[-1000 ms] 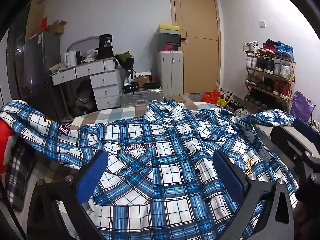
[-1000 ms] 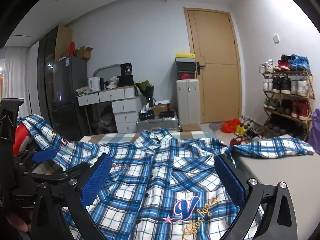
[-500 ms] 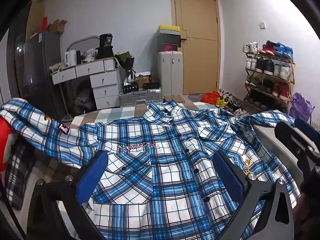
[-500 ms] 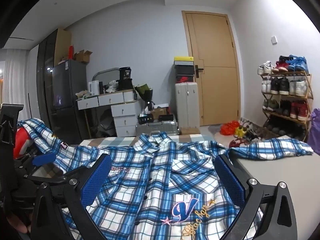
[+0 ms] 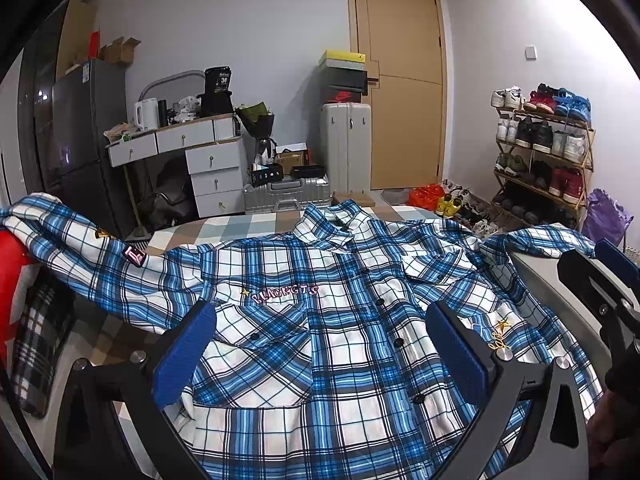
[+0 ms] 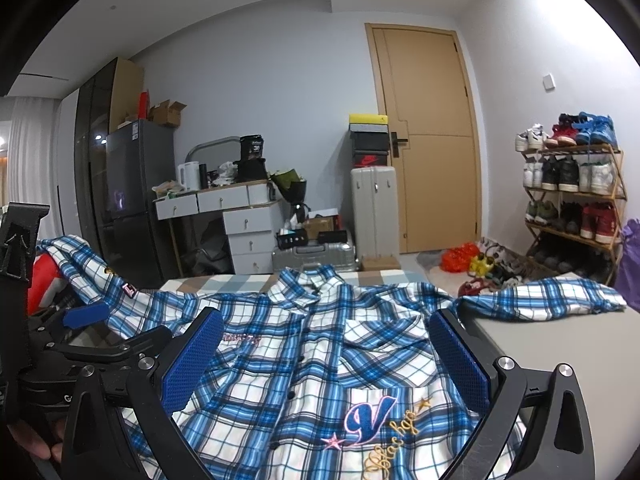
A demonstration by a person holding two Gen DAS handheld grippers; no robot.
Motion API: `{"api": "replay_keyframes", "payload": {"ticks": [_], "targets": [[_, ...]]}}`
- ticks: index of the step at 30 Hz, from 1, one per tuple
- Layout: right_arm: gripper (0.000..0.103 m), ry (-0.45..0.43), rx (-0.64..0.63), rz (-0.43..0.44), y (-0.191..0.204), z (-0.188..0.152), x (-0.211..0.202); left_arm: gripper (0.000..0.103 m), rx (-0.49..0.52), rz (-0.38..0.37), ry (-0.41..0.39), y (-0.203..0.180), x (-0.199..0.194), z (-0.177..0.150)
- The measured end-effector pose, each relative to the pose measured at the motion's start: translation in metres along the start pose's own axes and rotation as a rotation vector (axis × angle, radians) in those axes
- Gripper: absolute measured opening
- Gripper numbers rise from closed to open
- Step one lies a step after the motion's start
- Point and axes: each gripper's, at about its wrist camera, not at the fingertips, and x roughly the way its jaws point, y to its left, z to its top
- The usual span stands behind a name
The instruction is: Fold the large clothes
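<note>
A blue-and-white plaid button-up shirt point(image 5: 320, 320) lies spread front-up on a checked bed cover point(image 5: 248, 228), collar toward the far wooden door point(image 5: 404, 80). The left gripper point(image 5: 320, 354) hovers above the shirt's lower front, its blue-padded jaws spread wide with nothing between them. The right gripper point(image 6: 324, 364) hangs over the shirt's embroidered pocket side, jaws equally wide and empty. One sleeve stretches onto a grey surface point(image 6: 560, 356) at the right.
</note>
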Motion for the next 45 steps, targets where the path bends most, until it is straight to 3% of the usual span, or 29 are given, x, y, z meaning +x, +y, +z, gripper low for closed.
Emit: {"api": "replay_keyframes", "payload": {"ticks": [45], "targets": [[0.103,0.007,0.002,-0.001,0.0001,-0.0015,0.0003,0.102,0.022,-0.033,0.019,-0.0063,0.0006,-0.0047]]}}
